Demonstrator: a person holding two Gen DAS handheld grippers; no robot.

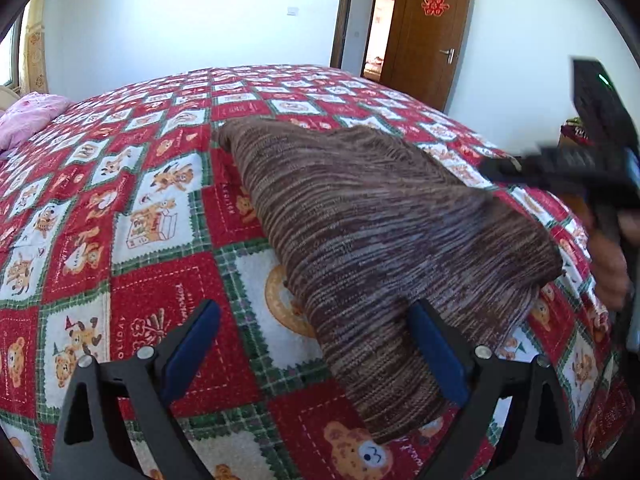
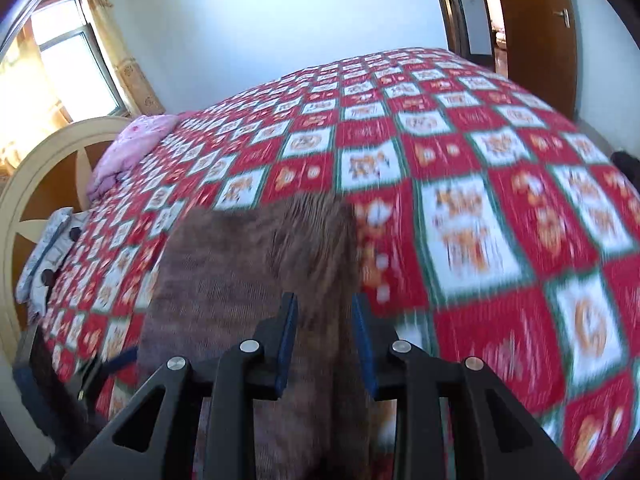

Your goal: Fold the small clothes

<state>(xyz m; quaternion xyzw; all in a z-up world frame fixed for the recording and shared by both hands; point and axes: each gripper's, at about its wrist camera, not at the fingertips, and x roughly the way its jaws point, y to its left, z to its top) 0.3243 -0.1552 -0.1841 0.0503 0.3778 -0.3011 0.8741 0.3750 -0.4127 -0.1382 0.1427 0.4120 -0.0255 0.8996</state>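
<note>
A brown striped knit garment [image 1: 384, 224] lies folded in a long shape on the red and white patchwork bedspread [image 1: 120, 220]. My left gripper [image 1: 316, 312] is open just above the bed, its right finger at the garment's near edge. The right gripper's body [image 1: 592, 168] shows blurred at the garment's far right side. In the right wrist view my right gripper [image 2: 325, 304] is open with its jaws either side of a raised fold of the same garment [image 2: 248, 264]; the picture is motion-blurred.
A pink pillow [image 1: 28, 120] and a patterned cloth [image 2: 48, 252] lie at the head of the bed by the cream headboard [image 2: 36, 176]. A brown door [image 1: 428, 32] stands open behind the bed. A window [image 2: 72, 52] is at the left.
</note>
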